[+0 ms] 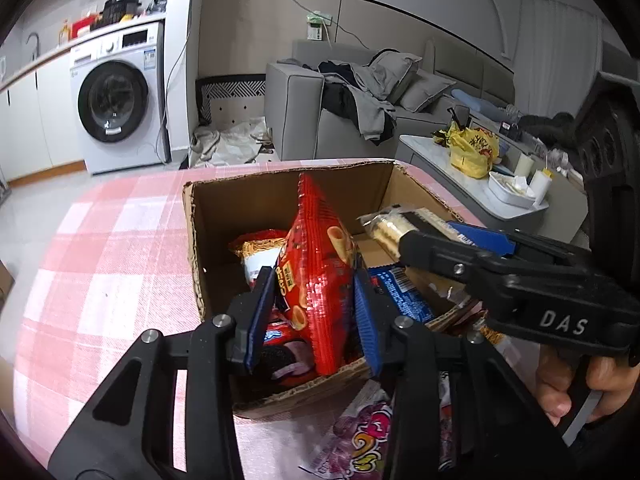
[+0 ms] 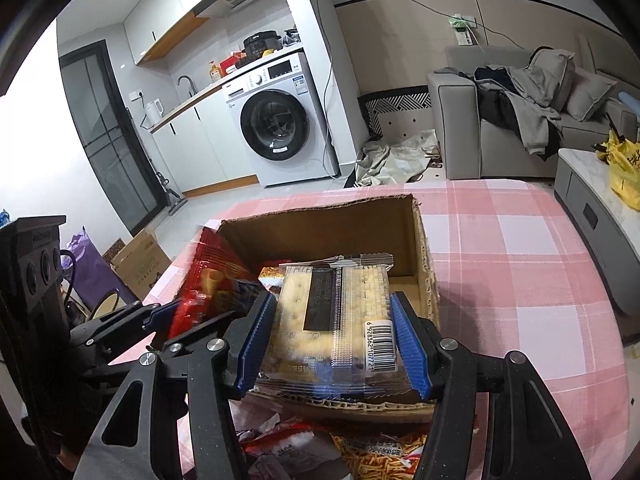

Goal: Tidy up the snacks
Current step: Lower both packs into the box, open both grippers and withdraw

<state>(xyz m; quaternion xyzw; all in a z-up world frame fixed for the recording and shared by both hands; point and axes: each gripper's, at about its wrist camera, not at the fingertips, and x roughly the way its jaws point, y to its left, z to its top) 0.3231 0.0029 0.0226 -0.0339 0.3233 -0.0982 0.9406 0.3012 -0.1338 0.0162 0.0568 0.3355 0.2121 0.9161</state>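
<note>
An open cardboard box [image 1: 280,196] stands on the pink checked tablecloth; it also shows in the right wrist view [image 2: 328,224]. My left gripper [image 1: 314,316] is shut on a red snack bag [image 1: 320,264] and holds it upright over the box. My right gripper [image 2: 334,346] is shut on a clear pack of crackers [image 2: 336,320] above the box's near edge. The right gripper [image 1: 452,240] with the crackers [image 1: 394,224] also shows in the left wrist view. Inside the box lie an orange noodle pack [image 1: 260,246], a blue packet [image 1: 404,292] and a cookie pack [image 1: 286,356].
More snack packets lie on the table in front of the box: a pink one [image 1: 360,436] and an orange one [image 2: 380,452]. A low table [image 1: 460,184] with a yellow bag stands to the right. A washing machine [image 2: 280,120] and a sofa [image 2: 512,120] stand beyond.
</note>
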